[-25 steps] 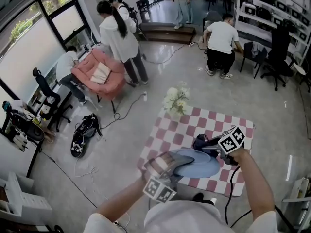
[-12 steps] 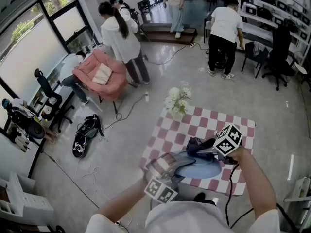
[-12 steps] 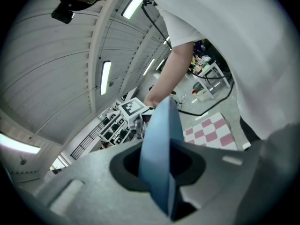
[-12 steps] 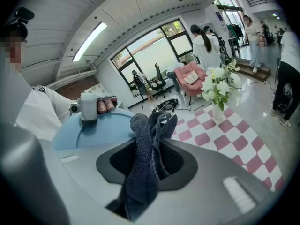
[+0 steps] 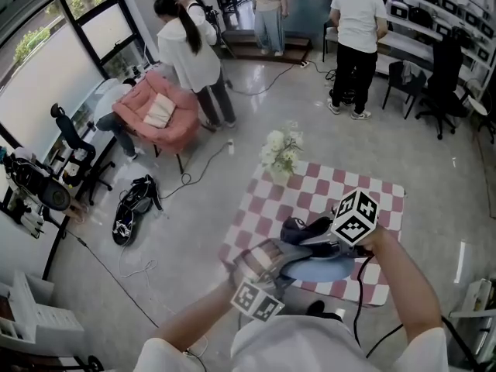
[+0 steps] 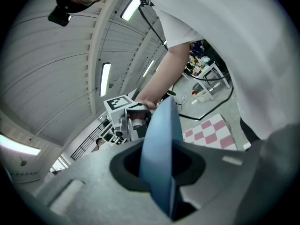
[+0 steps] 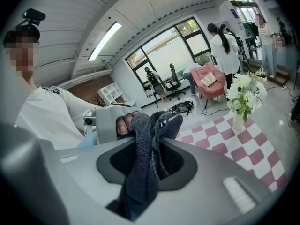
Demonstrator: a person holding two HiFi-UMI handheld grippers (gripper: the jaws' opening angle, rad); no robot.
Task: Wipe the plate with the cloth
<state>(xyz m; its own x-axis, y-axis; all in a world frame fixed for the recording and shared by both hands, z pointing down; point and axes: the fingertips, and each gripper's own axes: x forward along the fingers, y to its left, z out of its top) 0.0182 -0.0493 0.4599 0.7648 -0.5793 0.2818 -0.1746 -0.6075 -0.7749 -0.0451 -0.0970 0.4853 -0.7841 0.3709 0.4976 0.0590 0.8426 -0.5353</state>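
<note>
While the left gripper [image 5: 270,263] clamps the blue plate [image 5: 322,268] above the counter's [image 5: 310,188] near edge, the right gripper [image 5: 322,240] pinches the dark cloth [image 5: 298,229] at the plate's far rim. Wiping looks under way, but how much is left cannot be judged.

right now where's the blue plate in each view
Head view: plate sits low centre, over the table's near edge.
Left gripper view: dead centre, edge-on, clamped in the left claw.
Right gripper view: only a pale blue sliver left of the cloth, likely its rim.
Shared landmark: the pink checked tablecloth.
</note>
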